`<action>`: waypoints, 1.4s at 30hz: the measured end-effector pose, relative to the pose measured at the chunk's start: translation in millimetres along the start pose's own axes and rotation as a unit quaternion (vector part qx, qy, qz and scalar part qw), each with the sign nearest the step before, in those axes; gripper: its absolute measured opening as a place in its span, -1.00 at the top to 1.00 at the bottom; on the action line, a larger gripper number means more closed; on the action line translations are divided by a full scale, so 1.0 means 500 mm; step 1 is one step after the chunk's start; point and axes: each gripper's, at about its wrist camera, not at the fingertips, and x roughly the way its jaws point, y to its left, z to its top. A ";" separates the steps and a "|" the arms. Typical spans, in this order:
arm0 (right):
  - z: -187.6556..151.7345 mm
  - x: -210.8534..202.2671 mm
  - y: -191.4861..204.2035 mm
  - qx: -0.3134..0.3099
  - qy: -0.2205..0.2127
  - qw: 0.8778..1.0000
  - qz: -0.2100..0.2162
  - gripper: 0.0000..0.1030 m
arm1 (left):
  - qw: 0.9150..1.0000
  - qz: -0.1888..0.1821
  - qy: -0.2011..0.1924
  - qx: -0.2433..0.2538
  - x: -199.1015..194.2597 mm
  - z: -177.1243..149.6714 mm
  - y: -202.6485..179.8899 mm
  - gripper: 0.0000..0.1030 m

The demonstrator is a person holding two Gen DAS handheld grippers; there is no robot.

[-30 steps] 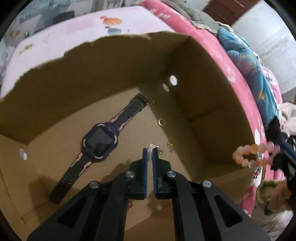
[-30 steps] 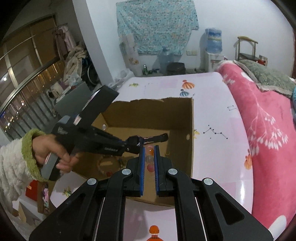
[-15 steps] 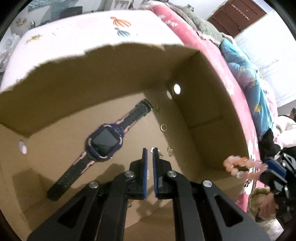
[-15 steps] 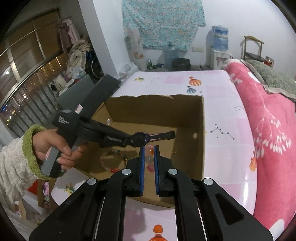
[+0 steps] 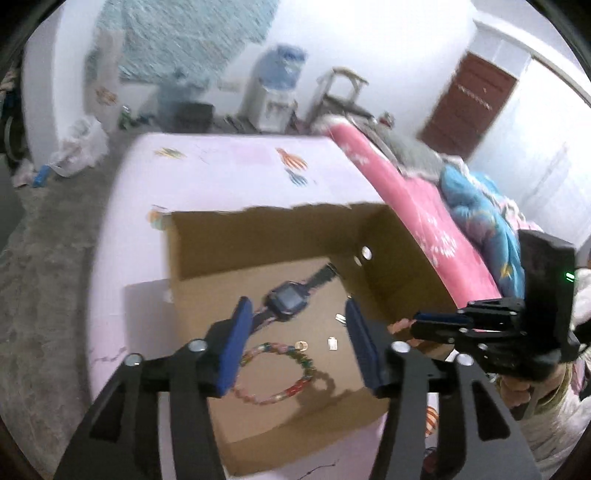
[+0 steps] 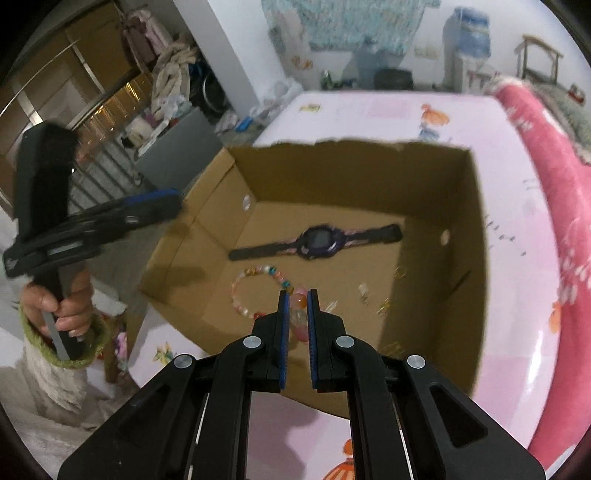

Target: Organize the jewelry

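Hovering above box rim (image 6: 476, 236), right gripper (image 6: 296, 306) (pinching beads (image 6: 298, 302)).

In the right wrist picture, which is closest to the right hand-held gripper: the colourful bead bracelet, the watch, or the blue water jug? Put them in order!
From the right hand-held gripper:
1. Colourful bead bracelet, on the box floor just left of the fingertips.
2. Watch, lying across the box floor farther in.
3. Blue water jug, by the far wall, upper right.
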 end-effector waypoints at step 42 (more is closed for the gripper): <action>-0.123 -0.047 -0.116 0.161 0.009 0.983 -0.090 -0.24 | 0.991 -0.004 0.031 -0.133 0.022 -0.179 0.049 -0.59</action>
